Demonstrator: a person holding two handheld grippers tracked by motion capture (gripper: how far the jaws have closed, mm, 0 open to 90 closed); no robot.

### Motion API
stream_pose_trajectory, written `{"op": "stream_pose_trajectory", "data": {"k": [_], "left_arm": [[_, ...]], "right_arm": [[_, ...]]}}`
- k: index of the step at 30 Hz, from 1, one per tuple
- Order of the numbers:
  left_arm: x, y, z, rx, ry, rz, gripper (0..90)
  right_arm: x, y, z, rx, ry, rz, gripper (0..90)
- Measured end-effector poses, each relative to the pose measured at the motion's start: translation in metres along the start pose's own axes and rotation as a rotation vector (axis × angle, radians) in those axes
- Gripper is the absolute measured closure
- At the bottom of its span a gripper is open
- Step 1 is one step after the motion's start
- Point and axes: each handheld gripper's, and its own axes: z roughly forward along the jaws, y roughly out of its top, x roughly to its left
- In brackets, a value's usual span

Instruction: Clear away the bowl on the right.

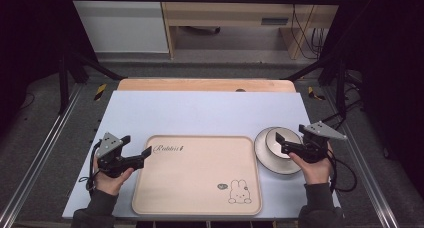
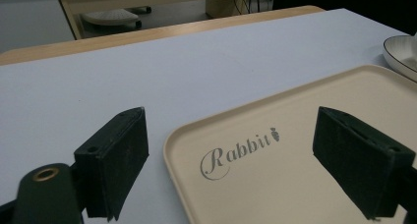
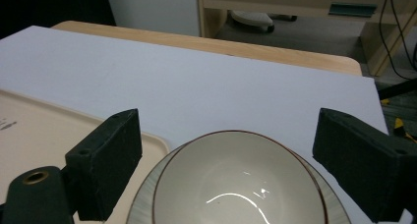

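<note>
Reaching with jaws apart, the right hand-held gripper [image 1: 288, 142] hovers just behind the bowl [image 3: 238, 184] stacked on its plate [image 1: 265, 158]; closing off-centre could tip it onto the tray [image 1: 197, 198].

bowl [image 3: 241, 184] btm cut by frame | plate [image 2: 401, 54] mostly cut off | tray [image 2: 295, 150] near part cut

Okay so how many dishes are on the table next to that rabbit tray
2: a bowl sitting in a plate, stacked together just right of the rabbit tray, in front of the open right gripper. Anything under the plate would be hidden.
</note>
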Motion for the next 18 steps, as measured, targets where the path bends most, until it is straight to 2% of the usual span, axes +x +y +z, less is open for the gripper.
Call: {"op": "stream_pose_trajectory", "data": {"k": [8, 12, 18], "left_arm": [[-0.001, -0.001, 0.001, 0.007, 0.001, 0.005, 13.3], [-0.002, -0.001, 0.001, 0.008, 0.002, 0.007, 13.4], [-0.001, -0.002, 0.002, 0.011, 0.003, 0.006, 13.6]], "right_arm": [[-0.015, -0.003, 0.004, 0.044, -0.07, 0.012, 14.3], [-0.021, -0.005, 0.006, 0.065, -0.084, 0.032, 17.2], [-0.028, -0.009, 0.01, 0.099, -0.104, 0.037, 20.7]]}}
